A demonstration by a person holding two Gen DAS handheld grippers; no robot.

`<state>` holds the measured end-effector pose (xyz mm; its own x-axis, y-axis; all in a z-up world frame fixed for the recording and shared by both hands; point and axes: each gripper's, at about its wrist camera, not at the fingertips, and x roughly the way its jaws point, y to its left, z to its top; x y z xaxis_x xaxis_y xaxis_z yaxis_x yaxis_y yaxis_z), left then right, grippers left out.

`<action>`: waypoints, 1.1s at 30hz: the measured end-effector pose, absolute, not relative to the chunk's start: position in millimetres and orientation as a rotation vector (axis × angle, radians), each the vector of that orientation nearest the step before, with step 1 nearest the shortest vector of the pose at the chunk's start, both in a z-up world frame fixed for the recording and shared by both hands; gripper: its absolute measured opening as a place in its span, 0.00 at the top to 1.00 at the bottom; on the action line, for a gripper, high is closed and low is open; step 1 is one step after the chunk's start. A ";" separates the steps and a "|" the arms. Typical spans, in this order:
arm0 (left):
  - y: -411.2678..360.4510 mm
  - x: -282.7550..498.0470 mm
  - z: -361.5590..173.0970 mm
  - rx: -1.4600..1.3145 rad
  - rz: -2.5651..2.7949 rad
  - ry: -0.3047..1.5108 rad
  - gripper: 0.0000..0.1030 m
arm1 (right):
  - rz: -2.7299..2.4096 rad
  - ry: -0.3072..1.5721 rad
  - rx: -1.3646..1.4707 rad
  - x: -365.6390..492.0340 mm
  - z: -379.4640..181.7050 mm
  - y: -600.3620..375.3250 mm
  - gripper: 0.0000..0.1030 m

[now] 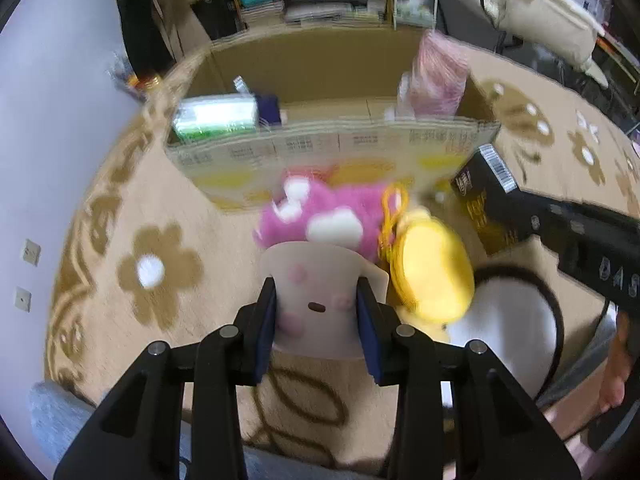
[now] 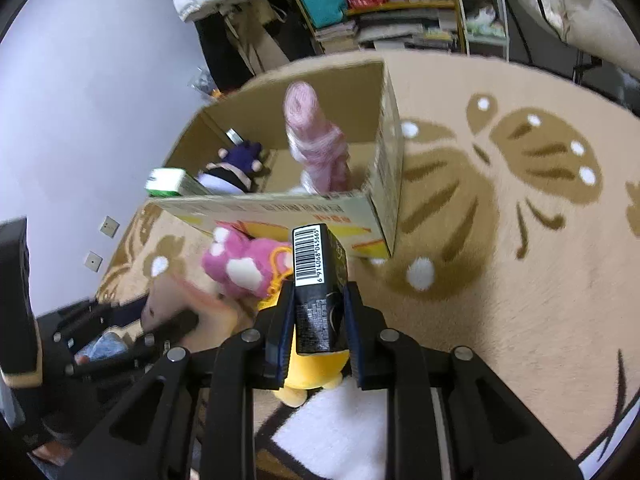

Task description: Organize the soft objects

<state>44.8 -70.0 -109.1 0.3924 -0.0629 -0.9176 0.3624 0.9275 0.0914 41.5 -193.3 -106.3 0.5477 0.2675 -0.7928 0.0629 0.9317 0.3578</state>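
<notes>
Left gripper (image 1: 316, 312) has its jaws clamped on a pale plush with pink spots (image 1: 320, 280), held just above the rug (image 1: 168, 200). Right gripper (image 2: 318, 320) is squeezed onto a black carton (image 2: 318, 284), barcode end pointing away. Just past them a pink plush (image 2: 240, 268) and a yellow plush (image 1: 432, 264) lie on the rug against the cardboard box (image 2: 280, 208), which already holds a pink yarn-like roll (image 2: 316, 148) and a dark doll (image 2: 236, 172).

Fluffy pink plush (image 1: 320, 216); matt cardboard box (image 1: 320, 148); glossy black carton (image 2: 318, 292).
</notes>
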 end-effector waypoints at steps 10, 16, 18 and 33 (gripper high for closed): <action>-65.3 41.4 -45.5 0.279 -0.233 0.845 0.65 | 0.143 0.803 0.325 21.7 -60.8 -192.2 0.76; -57.0 55.8 -14.5 0.227 -0.222 0.738 0.65 | 0.145 0.653 0.312 20.3 -41.2 -195.3 0.76; -55.0 63.6 -8.4 0.214 -0.216 0.713 0.65 | 0.151 0.626 0.318 23.4 -39.4 -197.6 0.76; -49.3 113.1 -5.2 0.228 -0.186 0.651 0.64 | 0.207 0.543 0.240 66.3 -39.1 -175.6 0.81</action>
